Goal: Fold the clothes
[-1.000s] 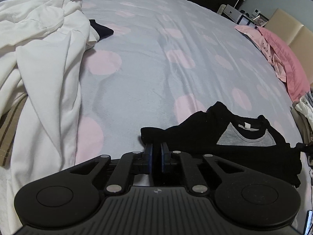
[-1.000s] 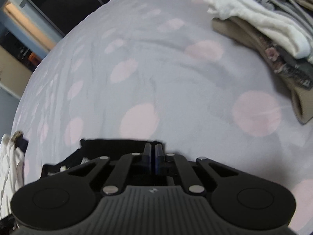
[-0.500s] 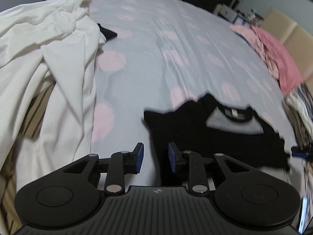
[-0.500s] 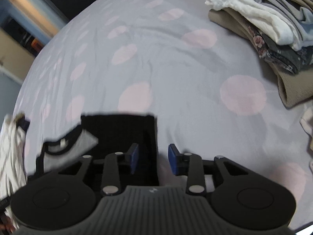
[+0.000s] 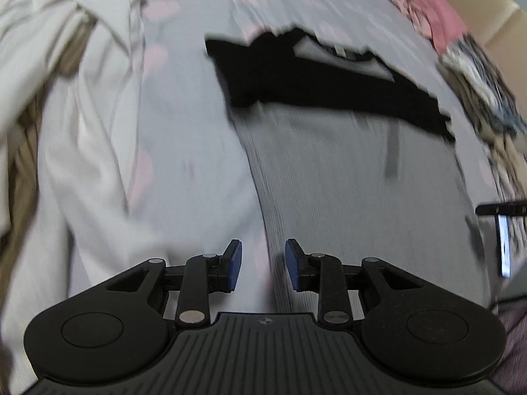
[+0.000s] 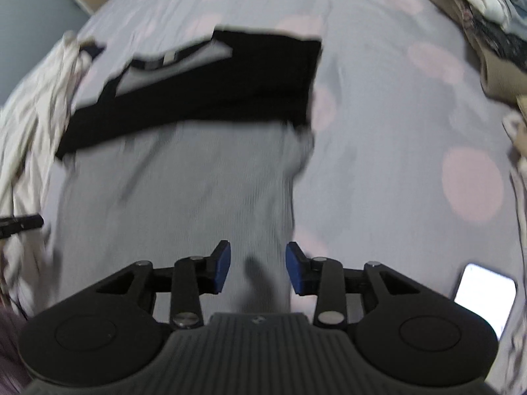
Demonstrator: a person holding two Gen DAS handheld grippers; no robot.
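Note:
A black-and-grey shirt (image 5: 329, 151) lies flat on the polka-dot bed, black shoulders and collar far from me, grey ribbed body toward me. In the right wrist view the same shirt (image 6: 204, 151) spreads from the black top down to my fingers. My left gripper (image 5: 263, 265) stands open over the shirt's near left edge, nothing between its blue pads. My right gripper (image 6: 258, 268) is open too, above the shirt's near right part, holding nothing. Both views are motion-blurred.
A heap of white garments (image 5: 66, 82) lies on the left. Pink clothes (image 5: 425, 10) and a stack of folded patterned clothes (image 5: 481, 75) sit on the right, also seen as a stack (image 6: 484, 13). A lit phone (image 6: 484, 293) rests on the bed (image 6: 395, 131) at lower right.
Both grippers let go of the black shirt edge, opened and pulled back toward me. The shirt's grey body, hidden a second ago, now lies spread out in front.

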